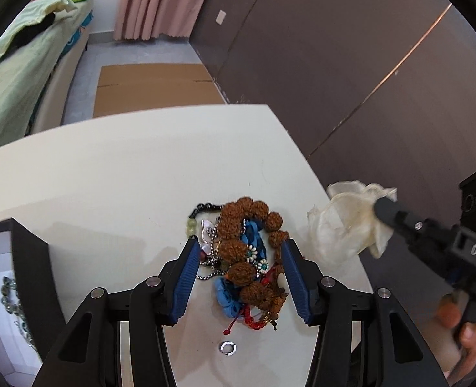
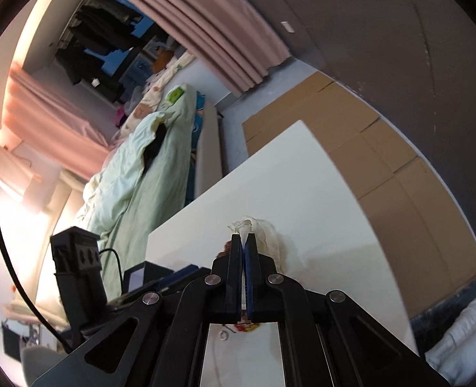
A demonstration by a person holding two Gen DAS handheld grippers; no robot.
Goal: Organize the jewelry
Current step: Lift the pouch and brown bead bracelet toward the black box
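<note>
Now the left gripper (image 1: 238, 271) hovers with fingers apart around the jewelry pile (image 1: 247, 258) at frame centre on the tabletop (image 1: 108, 193); the right gripper (image 2: 243, 242) pinches a pouch (image 1: 344, 222). Next, probably, closing on one piece.

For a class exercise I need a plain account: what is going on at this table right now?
A person works two hand-held grippers at a white table, sorting jewelry. The left gripper hovers open around a tangled jewelry pile topped by brown beads. The right gripper is shut on a crumpled cream pouch beside the pile. A small ring lies apart.
</note>
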